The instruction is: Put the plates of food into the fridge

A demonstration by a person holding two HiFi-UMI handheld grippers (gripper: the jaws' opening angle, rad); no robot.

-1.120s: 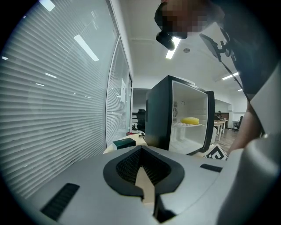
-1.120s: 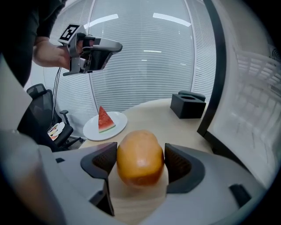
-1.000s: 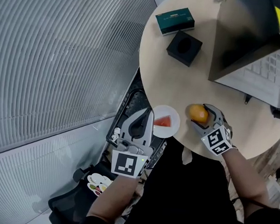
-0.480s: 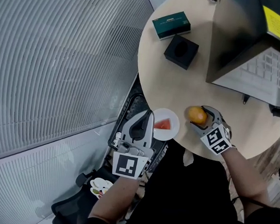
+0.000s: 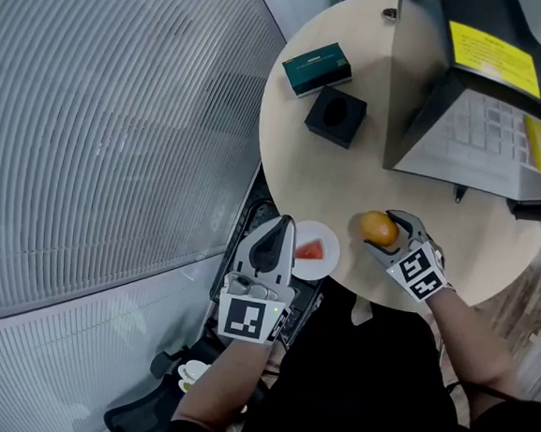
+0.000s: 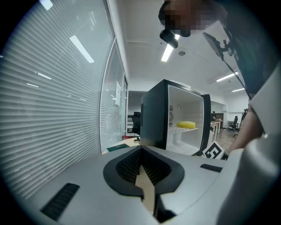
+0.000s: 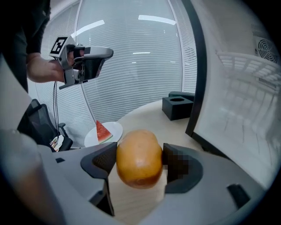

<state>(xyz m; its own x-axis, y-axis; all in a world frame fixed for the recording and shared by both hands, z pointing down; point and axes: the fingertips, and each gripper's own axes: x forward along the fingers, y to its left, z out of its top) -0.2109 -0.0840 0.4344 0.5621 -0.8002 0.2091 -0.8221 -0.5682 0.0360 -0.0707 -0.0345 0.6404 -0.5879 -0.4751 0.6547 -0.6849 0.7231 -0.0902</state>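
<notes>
Beige table [image 5: 330, 183]: white plate [image 5: 329, 262], watermelon wedge [image 5: 310, 250]

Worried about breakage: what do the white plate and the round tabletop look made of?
White plate: probably glazed ceramic or melamine, smooth, uniform white; cannot tell which. Round tabletop: pale wood-look laminate, matt, even beige surface without visible grain.

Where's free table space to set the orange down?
Bare table between the black box, the fridge and the plate. Crowded at the near edge: plate, orange, left tongs, right tongs.
</notes>
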